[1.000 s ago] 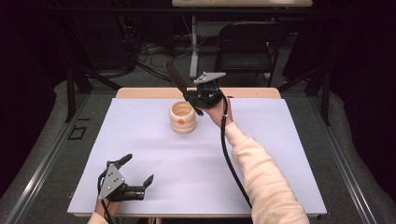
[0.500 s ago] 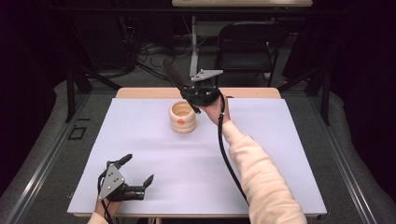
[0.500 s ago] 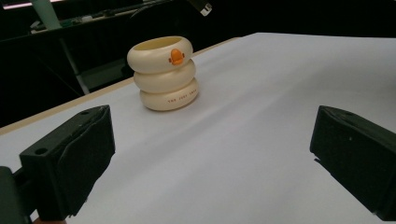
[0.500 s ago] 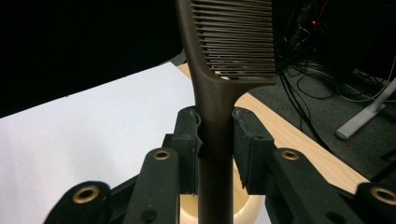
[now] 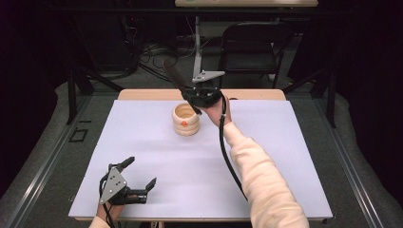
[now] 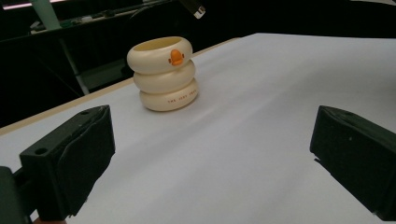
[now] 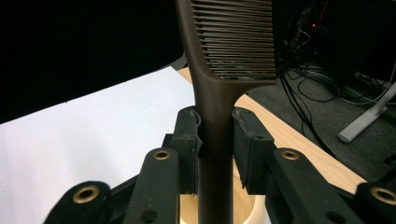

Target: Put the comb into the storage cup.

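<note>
- Left claw (image 5: pixel 141 173) sits at the near-left corner of the table (image 5: pixel 285 156), jaws wide apart, nothing between them. Idle, well apart from the work.
- From the left gripper view, the cream holder (image 6: pixel 164 72) stands upright on the white sheet: three stacked rings, orange duck mark on the top ring, mouth open upward. Clear run of table between it and that claw.
- Right claw (image 7: pixel 216 135) is clamped on the dark comb (image 7: pixel 233 42), pads on either side of the handle just below where the teeth begin.
- Comb long axis: in the high view it runs up and to the far-left from the right claw (image 5: pixel 195 93), teeth end high, handle end low and pointing down toward the holder (image 5: pixel 186 119).
- Key relation: the holder's mouth lies just below the right claw, on its near-left side. The right gripper view shows the cream rim directly behind the handle, under the jaws.
- I can't tell whether the handle tip is already inside the mouth; the claw hides it.
- Judgement: the right hand is far nearer and owns the move. It likely needs the handle brought closer to vertical over the mouth, then lowered and released.
- Risk: a tilted entry could catch the rim and tip the light holder.
</note>
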